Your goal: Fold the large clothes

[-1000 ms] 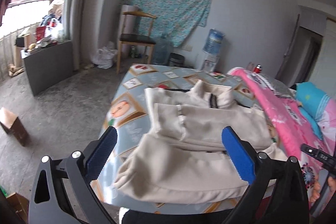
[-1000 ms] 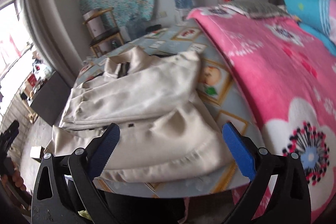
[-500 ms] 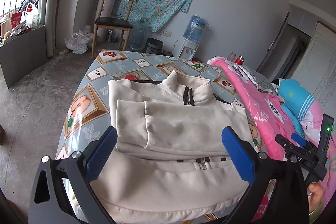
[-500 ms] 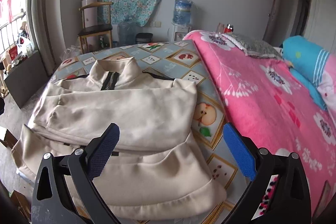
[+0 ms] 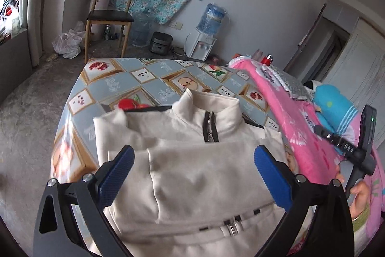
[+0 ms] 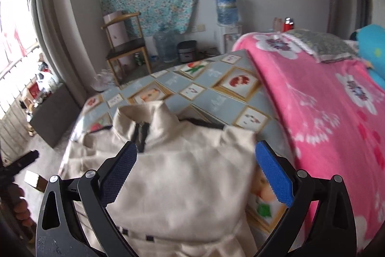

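Cream jacket half-folded on the fruit-print bed, both grippers hovering over it with nothing held.

The bed (image 5: 154,86), its pink blanket (image 6: 324,100) to the right, carries the cream zip jacket (image 5: 199,175), sleeves folded across its chest, collar pointing away. The left gripper (image 5: 193,176) and right gripper (image 6: 197,175) each have blue fingers (image 5: 272,180) spread wide above the jacket's body. The right gripper's handle bears letters reading "DAS".

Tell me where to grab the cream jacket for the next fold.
Likely the near hem of the cream jacket, one corner per gripper, coming from the near table edge. Both sleeves already lie folded across the chest and the collar points away, so the bottom half is the loose flap.
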The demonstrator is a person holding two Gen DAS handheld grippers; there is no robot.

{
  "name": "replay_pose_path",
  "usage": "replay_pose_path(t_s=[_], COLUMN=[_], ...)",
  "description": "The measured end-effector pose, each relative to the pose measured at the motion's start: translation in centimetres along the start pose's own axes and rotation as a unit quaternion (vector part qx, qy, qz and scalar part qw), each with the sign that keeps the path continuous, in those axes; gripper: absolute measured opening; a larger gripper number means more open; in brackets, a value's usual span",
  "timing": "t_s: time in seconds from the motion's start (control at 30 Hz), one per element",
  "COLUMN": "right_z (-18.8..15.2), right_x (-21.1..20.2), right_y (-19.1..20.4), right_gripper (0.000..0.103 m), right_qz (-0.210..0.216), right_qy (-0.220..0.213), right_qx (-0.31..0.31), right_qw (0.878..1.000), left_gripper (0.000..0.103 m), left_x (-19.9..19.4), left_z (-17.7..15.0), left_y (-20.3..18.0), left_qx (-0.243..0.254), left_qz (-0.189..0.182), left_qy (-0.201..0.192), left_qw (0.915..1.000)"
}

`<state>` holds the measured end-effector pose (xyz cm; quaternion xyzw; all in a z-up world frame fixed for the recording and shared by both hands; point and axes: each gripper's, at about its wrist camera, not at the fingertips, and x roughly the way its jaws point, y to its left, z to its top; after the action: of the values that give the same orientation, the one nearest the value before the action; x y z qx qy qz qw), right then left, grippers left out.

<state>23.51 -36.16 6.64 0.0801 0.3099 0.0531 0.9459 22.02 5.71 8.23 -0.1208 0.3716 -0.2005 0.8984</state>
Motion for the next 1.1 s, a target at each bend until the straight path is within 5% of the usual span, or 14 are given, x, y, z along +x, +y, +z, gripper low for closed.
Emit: replay_pose_path(t_s=[0.07, 0.23, 0.53, 0.83, 1.1], right_z=[2.4, 6.7, 8.1, 6.3, 5.0], right_x=[3.0, 13.0, 25.6, 27.4, 22.7], right_y=[-0.2, 2.1, 6.7, 6.2, 4.5], right_gripper=[0.096, 0.096, 0.093, 0.087, 0.074], right_qz=[0.041, 0.087, 0.002, -0.050, -0.001], right_qy=[0.035, 0.149, 0.256, 0.301, 0.301], right_qx=[0.014, 0.013, -0.049, -0.086, -0.077], right_qw=[0.998, 0.985, 0.965, 0.949, 0.950], left_gripper=[0.098, 0.098, 0.098, 0.098, 0.098], left_x=[1.3, 8.6, 24.9, 30.0, 26.5], left_z=[1.9, 7.1, 10.5, 9.5, 9.1], left_y=[0.1, -0.8, -2.3, -1.9, -2.5], left_qx=[0.006, 0.080, 0.130, 0.153, 0.206], left_qz=[0.003, 0.090, 0.164, 0.221, 0.224], left_qy=[-0.001, 0.039, 0.132, 0.187, 0.182], left_qw=[1.0000, 0.9920, 0.9689, 0.9449, 0.9350])
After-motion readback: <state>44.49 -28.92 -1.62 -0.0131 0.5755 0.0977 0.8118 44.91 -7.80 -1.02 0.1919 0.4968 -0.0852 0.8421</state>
